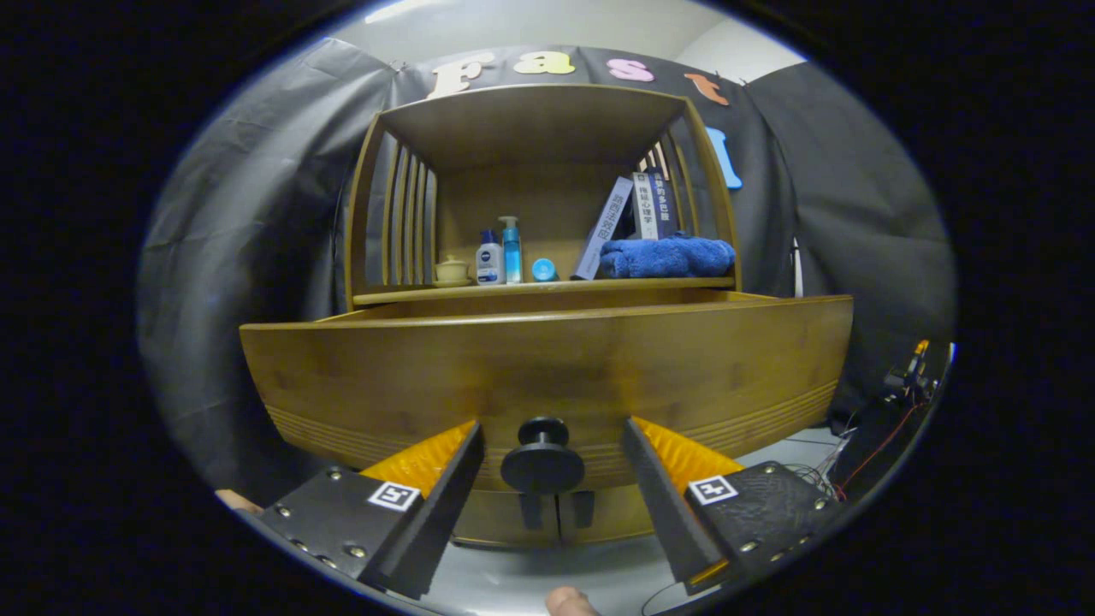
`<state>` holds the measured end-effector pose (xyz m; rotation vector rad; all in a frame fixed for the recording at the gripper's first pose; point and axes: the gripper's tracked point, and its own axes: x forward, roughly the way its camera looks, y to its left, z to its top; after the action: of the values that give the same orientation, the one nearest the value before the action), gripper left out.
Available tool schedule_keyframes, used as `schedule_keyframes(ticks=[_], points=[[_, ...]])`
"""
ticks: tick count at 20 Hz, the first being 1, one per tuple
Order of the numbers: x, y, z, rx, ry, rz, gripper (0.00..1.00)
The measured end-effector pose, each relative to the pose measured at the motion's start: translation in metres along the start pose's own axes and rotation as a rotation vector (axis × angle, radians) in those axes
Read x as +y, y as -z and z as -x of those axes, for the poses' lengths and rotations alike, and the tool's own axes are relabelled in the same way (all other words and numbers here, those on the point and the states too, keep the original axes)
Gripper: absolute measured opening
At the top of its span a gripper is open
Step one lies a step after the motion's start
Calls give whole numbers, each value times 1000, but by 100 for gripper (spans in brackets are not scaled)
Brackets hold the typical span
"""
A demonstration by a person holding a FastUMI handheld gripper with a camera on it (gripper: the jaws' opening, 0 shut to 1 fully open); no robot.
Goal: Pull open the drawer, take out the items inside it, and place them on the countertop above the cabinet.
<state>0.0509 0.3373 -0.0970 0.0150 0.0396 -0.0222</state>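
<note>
The wooden drawer (547, 368) stands pulled out from the cabinet, its broad front panel facing me. A round dark knob (542, 462) sticks out from the lower middle of that panel. My gripper (547, 445) is open, one finger on each side of the knob with a gap on both sides. The drawer's inside is hidden behind its front. Above it lies the countertop (547, 288), a shelf inside a wooden frame.
On the countertop stand a small cup (452, 272), two bottles (500, 252), a blue lid (544, 270), several leaning books (637, 214) and a folded blue towel (667, 257). Cables and a device (898, 385) lie to the right. A fingertip (569, 601) shows below the fingers.
</note>
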Motion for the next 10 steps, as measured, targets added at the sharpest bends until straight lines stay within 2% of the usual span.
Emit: schedule_keyframes(ticks=[10], points=[[2,-8,-29,-24,-19,-17,99]])
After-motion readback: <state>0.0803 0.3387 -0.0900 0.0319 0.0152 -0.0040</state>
